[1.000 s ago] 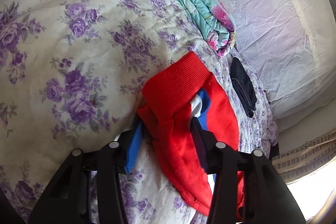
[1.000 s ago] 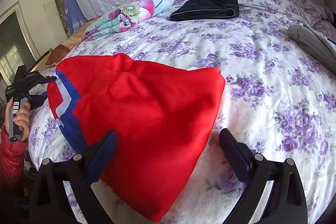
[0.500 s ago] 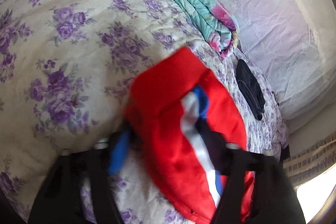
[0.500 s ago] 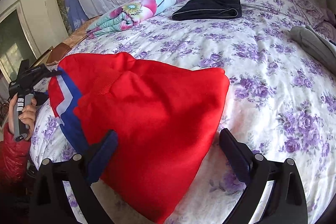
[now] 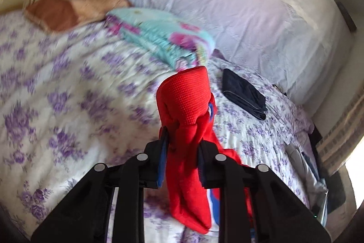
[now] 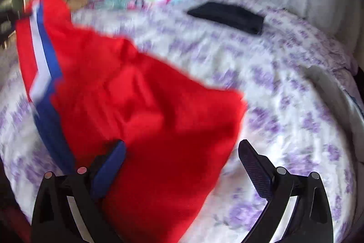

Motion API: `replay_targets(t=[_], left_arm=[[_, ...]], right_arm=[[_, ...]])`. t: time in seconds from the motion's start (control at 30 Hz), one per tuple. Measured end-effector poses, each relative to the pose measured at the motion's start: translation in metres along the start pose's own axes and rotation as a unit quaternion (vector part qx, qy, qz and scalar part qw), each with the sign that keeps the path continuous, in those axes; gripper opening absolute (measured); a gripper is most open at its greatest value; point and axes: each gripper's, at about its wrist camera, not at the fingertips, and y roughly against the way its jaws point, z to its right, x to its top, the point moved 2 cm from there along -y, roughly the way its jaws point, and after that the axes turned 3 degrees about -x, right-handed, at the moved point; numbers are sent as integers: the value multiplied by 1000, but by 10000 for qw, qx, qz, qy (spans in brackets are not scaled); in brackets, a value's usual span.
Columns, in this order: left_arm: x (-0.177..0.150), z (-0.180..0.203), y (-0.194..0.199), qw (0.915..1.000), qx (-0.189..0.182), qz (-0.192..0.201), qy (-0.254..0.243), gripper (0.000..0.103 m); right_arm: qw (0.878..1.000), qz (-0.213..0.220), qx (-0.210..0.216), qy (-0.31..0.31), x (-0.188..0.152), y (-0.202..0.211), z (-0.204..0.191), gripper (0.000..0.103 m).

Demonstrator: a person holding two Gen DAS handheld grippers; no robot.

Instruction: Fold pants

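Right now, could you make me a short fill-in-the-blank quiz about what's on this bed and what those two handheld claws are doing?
1. The left gripper is shut on the ____ pants.
2. The right gripper has its fingers ____.
3. The stripe along the pants is white and ____.
4. The folded dark garment lies on a bedspread printed with ____ flowers.

Missing words: red; open; blue; purple
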Motion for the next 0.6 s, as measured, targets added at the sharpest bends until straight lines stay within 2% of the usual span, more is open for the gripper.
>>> replay_targets(t=[0.07,0.1,0.2,0.37,0.43,0.5,0.57,0.6], left_arm=[[0,23,4,9994,-14,28,-339,21],[0,34,5,9988,-22,29,-481,21],[-4,64,4,9961,-78,12,-877,21],[-25,120,-2,9870,-161,7,-1601,21],[-42,151,-6,9789,-183,13,-2037,20],[-64,181,-12,9678,-217,-5,-2509,20],[-91,205,-22,9552,-219,-66,-2951,21],[-111,219,-30,9460,-209,-145,-3231,22]], right_arm=[[9994,95,231,-241,2,7,11,99],[9976,355,387,-449,0,16,20,99],[9924,709,484,-880,-10,33,40,99],[9876,650,336,-1387,-30,38,78,99],[9815,602,536,-1735,-38,34,93,99],[9701,532,807,-2228,-48,28,111,99],[9604,595,1048,-2511,-56,29,117,99],[9570,664,1149,-2579,-57,30,120,99]])
